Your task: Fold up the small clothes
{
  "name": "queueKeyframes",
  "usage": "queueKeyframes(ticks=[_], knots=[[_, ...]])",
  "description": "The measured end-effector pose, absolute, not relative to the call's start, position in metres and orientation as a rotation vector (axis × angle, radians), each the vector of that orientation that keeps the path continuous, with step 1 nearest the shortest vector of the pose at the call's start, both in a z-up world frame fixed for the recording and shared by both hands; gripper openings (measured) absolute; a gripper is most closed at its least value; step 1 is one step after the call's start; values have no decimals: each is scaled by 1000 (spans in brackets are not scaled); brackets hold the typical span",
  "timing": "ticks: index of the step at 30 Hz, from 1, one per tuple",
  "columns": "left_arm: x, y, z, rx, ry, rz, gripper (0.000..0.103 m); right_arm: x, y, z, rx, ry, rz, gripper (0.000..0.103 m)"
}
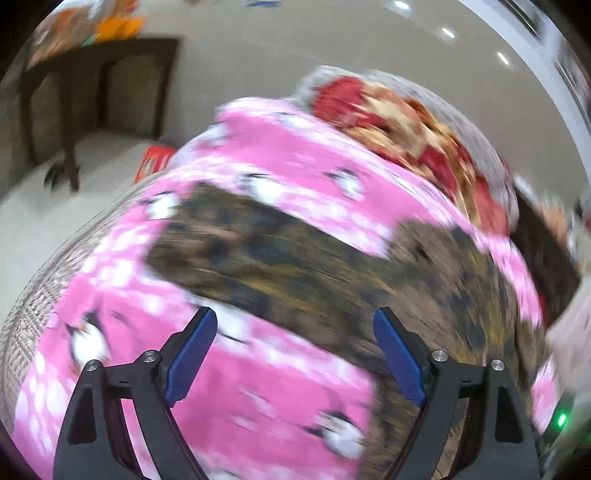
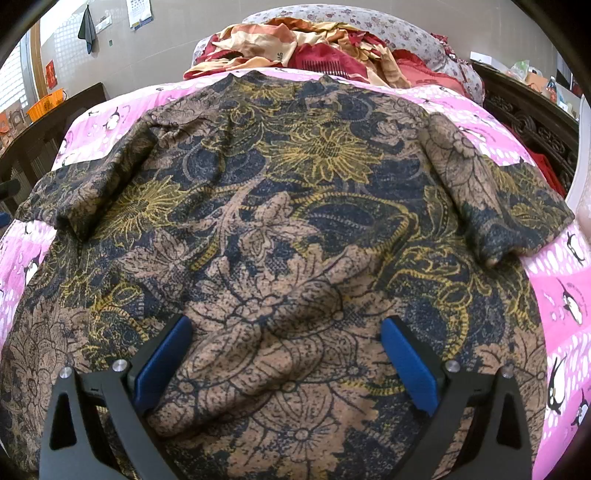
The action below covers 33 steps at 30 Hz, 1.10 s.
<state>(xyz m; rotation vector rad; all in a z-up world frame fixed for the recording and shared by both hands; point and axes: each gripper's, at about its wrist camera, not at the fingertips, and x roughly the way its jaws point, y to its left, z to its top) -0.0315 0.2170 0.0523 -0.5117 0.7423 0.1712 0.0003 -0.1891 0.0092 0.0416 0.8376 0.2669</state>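
A brown, navy and yellow floral batik shirt (image 2: pixel 295 206) lies spread flat on a pink penguin-print bedsheet (image 2: pixel 561 295), both short sleeves out to the sides. My right gripper (image 2: pixel 286 332) is open and empty, just above the shirt's lower middle. The left wrist view is motion-blurred; the shirt (image 1: pixel 314 266) appears there as a dark patch on the pink sheet (image 1: pixel 258 387). My left gripper (image 1: pixel 295 332) is open and empty, over the shirt's edge where it meets the sheet.
A heap of red and cream bedding (image 2: pixel 325 51) and a floral pillow (image 2: pixel 406 29) lie at the bed's far end. A dark carved wooden headboard (image 2: pixel 532 122) runs along the right. A dark wooden chair (image 1: pixel 96 96) stands on the floor to the left.
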Motion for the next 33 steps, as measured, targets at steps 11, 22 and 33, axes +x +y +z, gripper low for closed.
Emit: queueKeyframes(ticks=[11,22,33], knots=[[4,294,8,-797,683,82,83,1,-189,9,40,837,265,103],[41,294,26,-638,799,194,0,1,-188,9,42,837,264,103],[-16,369,152,-451,495,497,0,0,-188,9,42,836,263,103]])
